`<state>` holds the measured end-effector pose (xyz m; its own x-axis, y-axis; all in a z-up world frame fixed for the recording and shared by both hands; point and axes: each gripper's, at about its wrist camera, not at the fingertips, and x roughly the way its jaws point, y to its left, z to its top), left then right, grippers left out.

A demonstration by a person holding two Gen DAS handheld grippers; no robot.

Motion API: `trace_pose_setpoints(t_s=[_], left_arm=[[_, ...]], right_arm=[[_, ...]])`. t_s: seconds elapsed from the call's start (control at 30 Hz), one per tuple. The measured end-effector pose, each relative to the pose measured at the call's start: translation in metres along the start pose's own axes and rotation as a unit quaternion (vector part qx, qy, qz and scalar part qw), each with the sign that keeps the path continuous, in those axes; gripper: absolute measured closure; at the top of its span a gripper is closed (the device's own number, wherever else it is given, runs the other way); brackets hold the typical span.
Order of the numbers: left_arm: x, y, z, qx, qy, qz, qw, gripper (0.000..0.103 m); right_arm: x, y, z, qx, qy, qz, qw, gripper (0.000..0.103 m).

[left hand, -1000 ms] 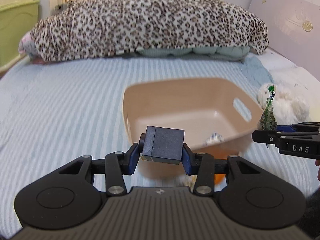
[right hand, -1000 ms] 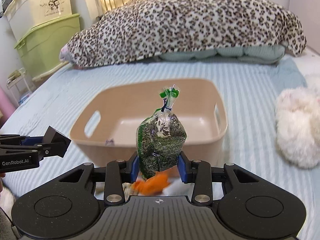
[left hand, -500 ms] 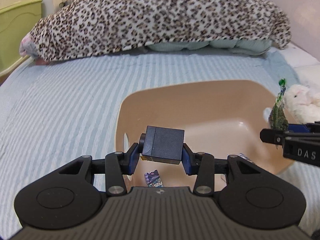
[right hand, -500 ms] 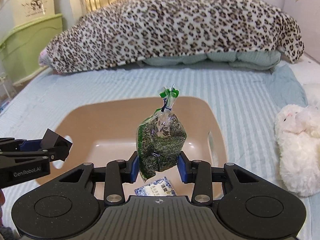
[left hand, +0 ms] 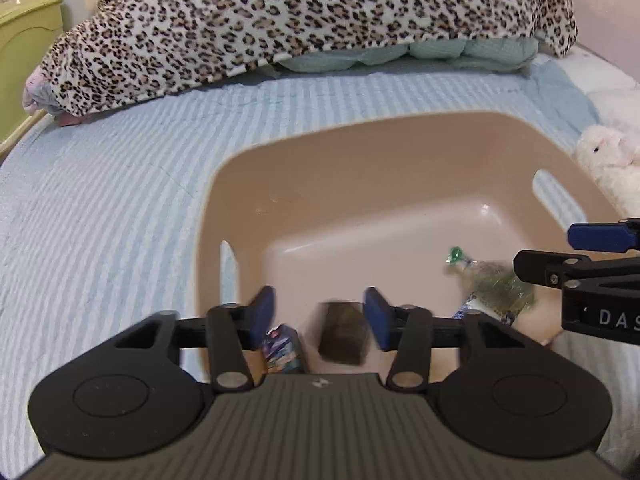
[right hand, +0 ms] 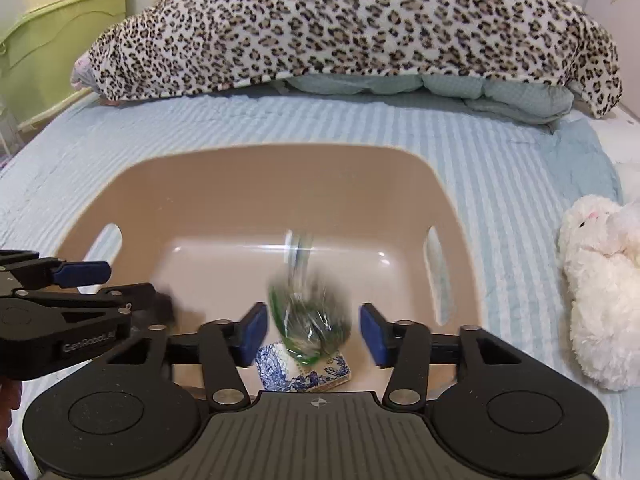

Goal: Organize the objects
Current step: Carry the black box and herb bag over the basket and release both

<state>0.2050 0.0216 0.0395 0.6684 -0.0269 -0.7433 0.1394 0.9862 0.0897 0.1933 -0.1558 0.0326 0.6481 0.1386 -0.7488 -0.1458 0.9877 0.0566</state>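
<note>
Blurred crinkly bag (right hand: 310, 320) and dark cube (left hand: 343, 338) over smooth basin (left hand: 360, 168).

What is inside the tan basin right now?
Inside the tan basin: a blurred dark cube, a green-filled bag, a blue-patterned packet partly under it, and a small colourful packet. The gripper bodies hide the nearest floor.

Left gripper (left hand: 319, 312) at lower centre of its own view, jaws spread wide, blue pads (left hand: 375, 318) gripping nothing. Right gripper (right hand: 313, 330) likewise wide open, lower centre, pads (right hand: 253, 329) clear of contact.
</note>
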Motion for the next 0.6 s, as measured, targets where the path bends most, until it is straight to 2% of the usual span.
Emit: trace_pose_setpoints(t_s=[0.03, 0.1, 0.33, 0.43, 0.6], left_arm=[[-0.007, 0.002, 0.0, -0.003, -0.007, 0.003, 1.0, 0.032], [-0.02, 0.006, 0.0, -0.007, -0.019, 0.004, 0.9998, 0.032], [-0.052, 0.022, -0.018, -0.013, -0.015, -0.008, 0.9998, 0.029], [-0.059, 0.03, -0.03, -0.019, -0.014, -0.012, 0.9997, 0.024], [-0.062, 0.037, -0.05, -0.017, 0.009, -0.015, 0.9997, 0.024]], right_arm=[[-0.005, -0.001, 0.0, 0.001, -0.005, 0.001, 1.0, 0.037], [-0.016, -0.003, 0.0, 0.003, -0.013, 0.003, 1.0, 0.032], [-0.052, -0.009, -0.011, 0.006, -0.016, 0.012, 1.0, 0.014], [-0.062, -0.008, -0.024, -0.002, -0.005, 0.008, 1.0, 0.013], [-0.067, -0.008, -0.042, -0.003, 0.018, 0.008, 1.0, 0.012]])
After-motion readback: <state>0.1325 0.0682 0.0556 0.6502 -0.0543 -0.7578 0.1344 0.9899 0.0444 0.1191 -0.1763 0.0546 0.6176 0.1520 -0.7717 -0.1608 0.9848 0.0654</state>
